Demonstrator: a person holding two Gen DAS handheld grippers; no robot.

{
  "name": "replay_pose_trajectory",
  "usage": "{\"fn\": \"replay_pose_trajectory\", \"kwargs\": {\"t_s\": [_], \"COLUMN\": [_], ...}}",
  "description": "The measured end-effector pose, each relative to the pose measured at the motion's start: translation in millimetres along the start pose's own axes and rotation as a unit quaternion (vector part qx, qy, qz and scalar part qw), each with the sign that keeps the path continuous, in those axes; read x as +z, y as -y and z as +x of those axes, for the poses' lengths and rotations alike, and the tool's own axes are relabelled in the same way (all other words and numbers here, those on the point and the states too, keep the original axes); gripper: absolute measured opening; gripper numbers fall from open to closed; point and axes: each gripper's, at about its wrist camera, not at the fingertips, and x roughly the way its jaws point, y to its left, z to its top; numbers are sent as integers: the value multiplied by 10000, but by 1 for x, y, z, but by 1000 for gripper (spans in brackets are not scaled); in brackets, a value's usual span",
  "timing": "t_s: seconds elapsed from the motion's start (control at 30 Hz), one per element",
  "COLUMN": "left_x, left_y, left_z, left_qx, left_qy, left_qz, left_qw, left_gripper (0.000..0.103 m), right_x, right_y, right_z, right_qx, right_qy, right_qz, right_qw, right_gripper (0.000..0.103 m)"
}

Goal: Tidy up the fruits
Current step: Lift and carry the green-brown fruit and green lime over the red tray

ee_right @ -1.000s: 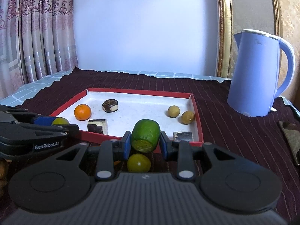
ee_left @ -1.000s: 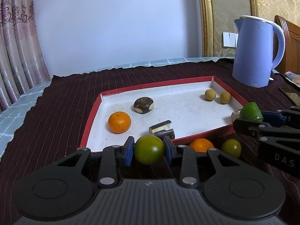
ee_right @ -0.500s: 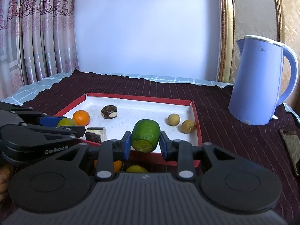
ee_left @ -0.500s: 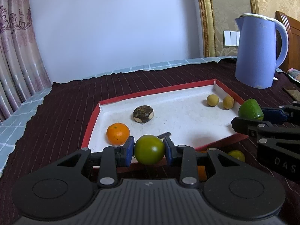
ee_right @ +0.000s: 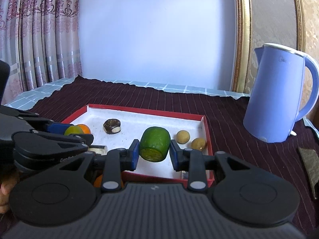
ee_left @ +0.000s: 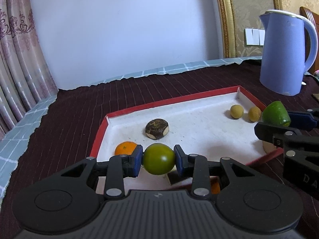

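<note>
A round green fruit (ee_left: 159,158) is clamped in the left gripper (ee_left: 158,160) above the near edge of the red-rimmed tray (ee_left: 169,102); the right gripper (ee_right: 153,153) pinches a cut green fruit (ee_right: 155,146) over the tray's near right part. The tray lies on a dark striped cloth (ee_right: 229,123), a blue kettle (ee_right: 278,99) to its right. Beyond stand a pale wall (ee_right: 155,33) and patterned curtains (ee_right: 39,39) at far left.

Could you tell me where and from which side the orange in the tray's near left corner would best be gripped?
Grip the orange across its widest middle, coming from above with the pads on its left and right. It is round, so any pair of sides fits, but the tray's red wall stands close on its left, which makes a level approach awkward.
</note>
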Motion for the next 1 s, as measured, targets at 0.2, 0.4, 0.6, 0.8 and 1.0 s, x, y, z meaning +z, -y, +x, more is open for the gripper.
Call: {"fn": "replay_pose_trajectory", "kwargs": {"t_s": [0.2, 0.4, 0.6, 0.8, 1.0], "left_x": [10, 17, 22, 25, 29], "left_y": [3, 6, 8, 8, 7], "left_z": [13, 26, 35, 44, 53], "left_qx": [33, 86, 119, 171, 201], "left_qy": [-94, -188, -245, -303, -375], "left_qz": [32, 17, -28, -37, -70], "left_qw": [9999, 9998, 9996, 9994, 9991], "left_gripper": [33, 33, 33, 33, 33], "right_x": [6, 13, 15, 16, 18], "right_y": [3, 6, 8, 8, 9], "right_z": [9, 20, 29, 34, 39], "right_qx": [-47, -66, -57, -75, -108], "right_qy": [-26, -42, -77, -104, -109], "right_qz": [-50, -26, 23, 48, 79], "right_qw": [10000, 10000, 10000, 9999, 9999], "right_gripper": [30, 30, 30, 30, 30]}}
